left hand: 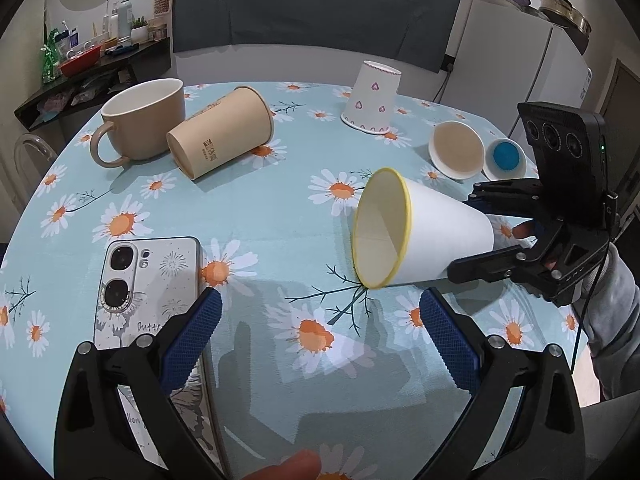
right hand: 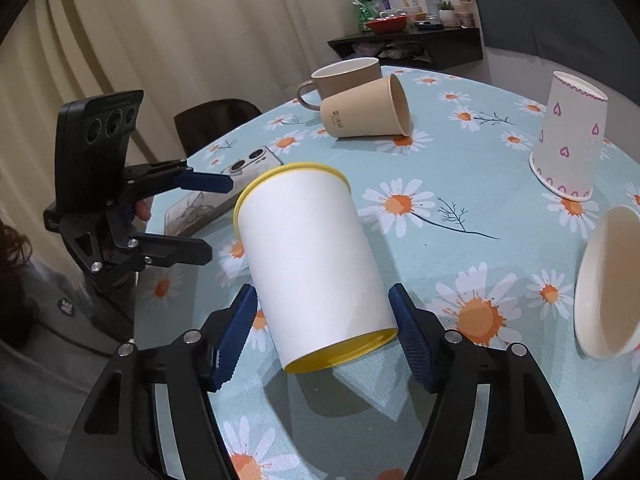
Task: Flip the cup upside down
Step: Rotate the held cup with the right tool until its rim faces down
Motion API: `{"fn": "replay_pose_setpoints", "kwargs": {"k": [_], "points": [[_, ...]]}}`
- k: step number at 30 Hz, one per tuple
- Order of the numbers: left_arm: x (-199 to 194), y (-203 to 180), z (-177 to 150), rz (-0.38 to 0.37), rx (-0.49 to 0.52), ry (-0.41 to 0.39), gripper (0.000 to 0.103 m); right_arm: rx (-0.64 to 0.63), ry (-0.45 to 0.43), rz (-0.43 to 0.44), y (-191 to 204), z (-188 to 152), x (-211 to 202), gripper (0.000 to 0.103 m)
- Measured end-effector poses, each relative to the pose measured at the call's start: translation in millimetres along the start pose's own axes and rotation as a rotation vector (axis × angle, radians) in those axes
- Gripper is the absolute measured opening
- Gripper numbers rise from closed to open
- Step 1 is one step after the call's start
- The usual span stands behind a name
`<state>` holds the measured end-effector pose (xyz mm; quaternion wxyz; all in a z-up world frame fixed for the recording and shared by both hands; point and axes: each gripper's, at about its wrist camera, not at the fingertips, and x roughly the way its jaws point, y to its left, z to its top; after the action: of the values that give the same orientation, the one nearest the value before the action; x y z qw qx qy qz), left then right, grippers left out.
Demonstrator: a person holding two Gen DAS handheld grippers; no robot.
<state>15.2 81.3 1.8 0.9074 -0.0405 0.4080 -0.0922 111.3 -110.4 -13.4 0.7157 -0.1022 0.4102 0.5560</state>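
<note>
**Yellow-rimmed cup held on its side, mid-turn**

The right gripper (right hand: 323, 334) pinches the white cup (right hand: 312, 264) near its base, one blue pad on each side of the wall. The cup lies tilted above the daisy tablecloth (left hand: 280, 200), its yellow rim (left hand: 406, 216) pointing away from the gripper. Whether the lower rim edge touches the cloth or hangs just above it is hard to tell. The left gripper (left hand: 320, 334) hovers nearby with fingers spread wide, holding nothing, beside the phone (left hand: 148, 292).

To finish well, the wrist should probably roll on until the mouth faces straight down, lower the rim flat onto bare cloth, and squeeze lightly, since thin paper walls would likely buckle.
</note>
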Motion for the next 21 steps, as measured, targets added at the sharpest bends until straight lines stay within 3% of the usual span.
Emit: {"fn": "replay_pose_setpoints", "kwargs": {"k": [5, 21], "points": [[-2, -3, -1, 0.008, 0.0, -0.006, 0.097, 0.008, -0.031, 0.012, 1, -1, -5, 0.057], [-9, -30, -7, -0.017, 0.066, -0.014, 0.097, 0.05, -0.116, -0.125, 10, -6, -61, 0.056]]}}
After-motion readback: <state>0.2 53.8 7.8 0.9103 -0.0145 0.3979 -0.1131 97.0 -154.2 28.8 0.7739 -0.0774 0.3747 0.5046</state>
